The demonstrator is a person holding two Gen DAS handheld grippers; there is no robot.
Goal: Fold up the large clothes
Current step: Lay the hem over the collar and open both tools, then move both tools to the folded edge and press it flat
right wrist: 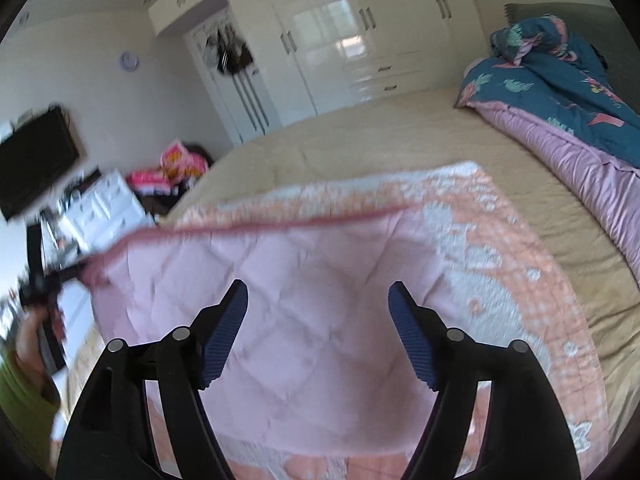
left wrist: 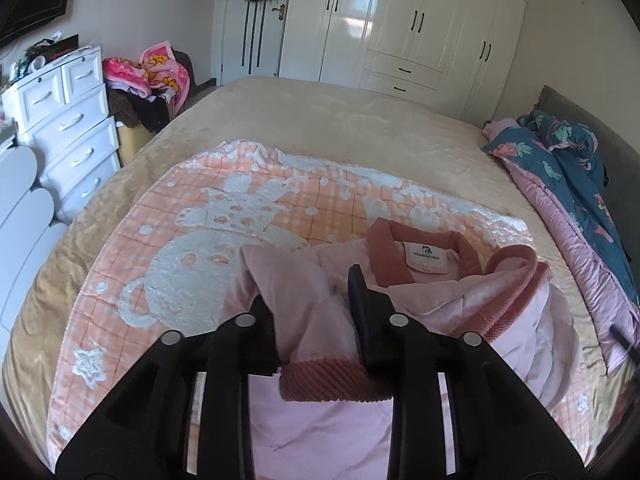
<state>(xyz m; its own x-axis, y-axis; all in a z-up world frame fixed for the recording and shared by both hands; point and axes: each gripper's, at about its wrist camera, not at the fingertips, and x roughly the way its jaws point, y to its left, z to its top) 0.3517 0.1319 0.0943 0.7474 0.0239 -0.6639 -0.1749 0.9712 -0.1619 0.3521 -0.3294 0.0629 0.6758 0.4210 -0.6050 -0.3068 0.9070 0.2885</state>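
Both wrist views close above bed, facing wardrobe; sharing blanket

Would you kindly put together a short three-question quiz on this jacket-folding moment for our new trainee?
1. True or false: the right gripper is open, above the pink jacket.
2. What does the left gripper hold? A) the patterned blanket B) the jacket's ribbed cuff C) the blue quilt
3. What colour is the jacket's collar?

Key: 1 true; 2 B, the cuff lies between its fingers; 3 dusty red-pink.
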